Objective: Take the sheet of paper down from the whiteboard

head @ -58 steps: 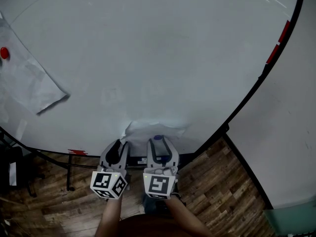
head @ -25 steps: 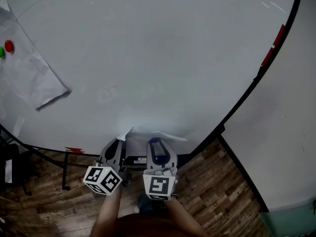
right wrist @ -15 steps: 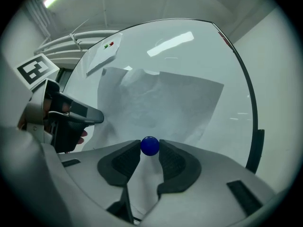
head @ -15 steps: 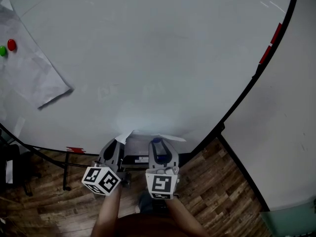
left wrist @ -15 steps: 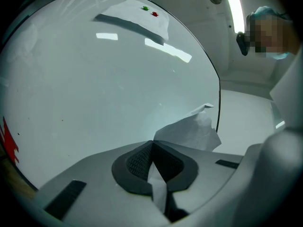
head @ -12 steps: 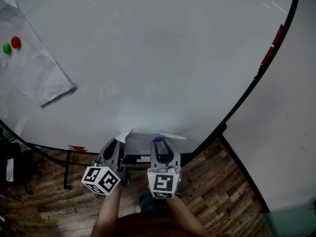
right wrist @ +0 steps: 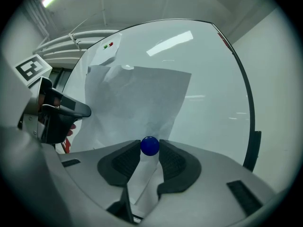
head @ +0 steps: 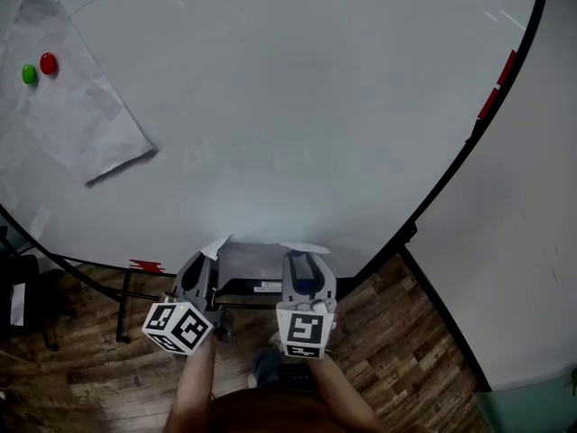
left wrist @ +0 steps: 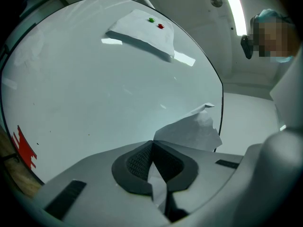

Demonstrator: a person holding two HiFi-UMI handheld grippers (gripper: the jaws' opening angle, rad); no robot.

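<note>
A white sheet of paper (head: 260,247) hangs off the whiteboard (head: 297,106) at its lower edge. My left gripper (head: 206,260) is shut on the sheet's left corner. In the left gripper view the paper (left wrist: 193,130) rises out of the closed left gripper (left wrist: 152,144). My right gripper (head: 305,260) sits beside it, shut on a small blue ball magnet (right wrist: 150,146). In the right gripper view the sheet (right wrist: 137,100) spreads in front of the right gripper (right wrist: 150,148), and the left gripper (right wrist: 57,113) holds its left edge.
A second sheet (head: 77,106) stays pinned at the board's upper left by a green magnet (head: 29,74) and a red magnet (head: 48,63). The board's black frame (head: 451,174) curves down the right, with a pale wall (head: 532,242) beyond. Wooden floor (head: 397,359) lies below.
The held sheet has come off the board face and now lies flatter between the grippers. My left gripper has drawn back with it. The right gripper keeps the blue magnet, unmoved.
</note>
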